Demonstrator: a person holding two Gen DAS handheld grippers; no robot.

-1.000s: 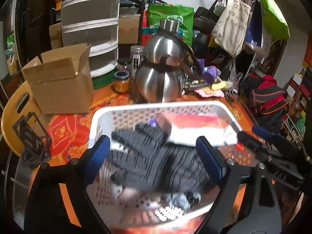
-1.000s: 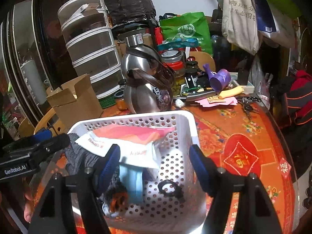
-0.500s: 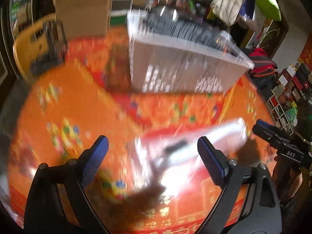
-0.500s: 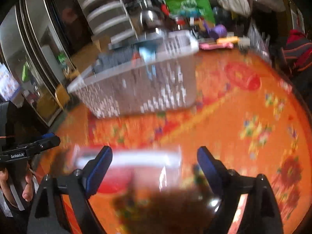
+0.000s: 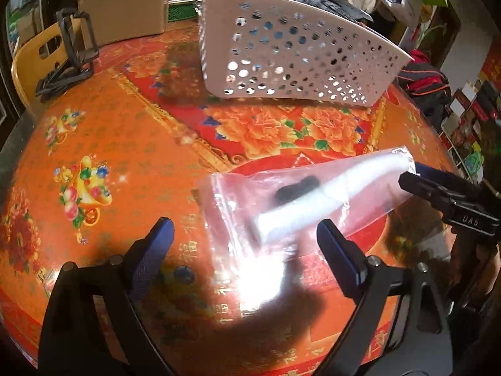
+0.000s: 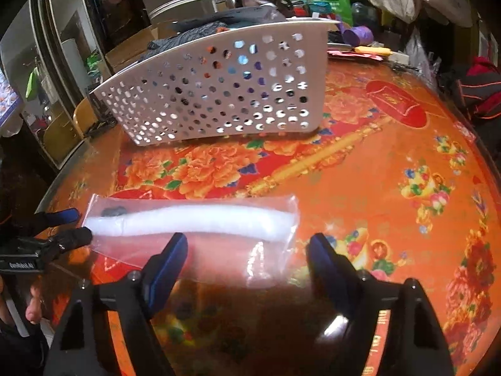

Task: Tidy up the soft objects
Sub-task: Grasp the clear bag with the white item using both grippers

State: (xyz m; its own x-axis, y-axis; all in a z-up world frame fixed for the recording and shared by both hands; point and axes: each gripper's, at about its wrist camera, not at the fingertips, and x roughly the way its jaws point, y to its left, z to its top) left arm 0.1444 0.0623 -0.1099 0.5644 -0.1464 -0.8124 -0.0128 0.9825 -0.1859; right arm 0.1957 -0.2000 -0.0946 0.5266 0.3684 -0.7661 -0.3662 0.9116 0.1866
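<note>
Fingers: left gripper (image 5: 244,244) wide, empty; right gripper (image 6: 247,257) closing, empty | clear bag (image 6: 191,219) flat on counter (image 6: 391,163) before basket (image 6: 219,94) | step: approach bag | next: pinch an edge.

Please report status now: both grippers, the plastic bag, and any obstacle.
Left gripper open, empty. Right gripper jaws closing, nothing gripped. Clear plastic bag flat on the table, in front of both. White basket behind it, apart; nothing blocking.

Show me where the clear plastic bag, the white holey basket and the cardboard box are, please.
clear plastic bag (image 6: 194,219), right wrist view, on the white roll inside it.
white basket (image 5: 291,59), left wrist view, on its perforated side wall.
cardboard box (image 5: 125,3), left wrist view, on its front face.
</note>
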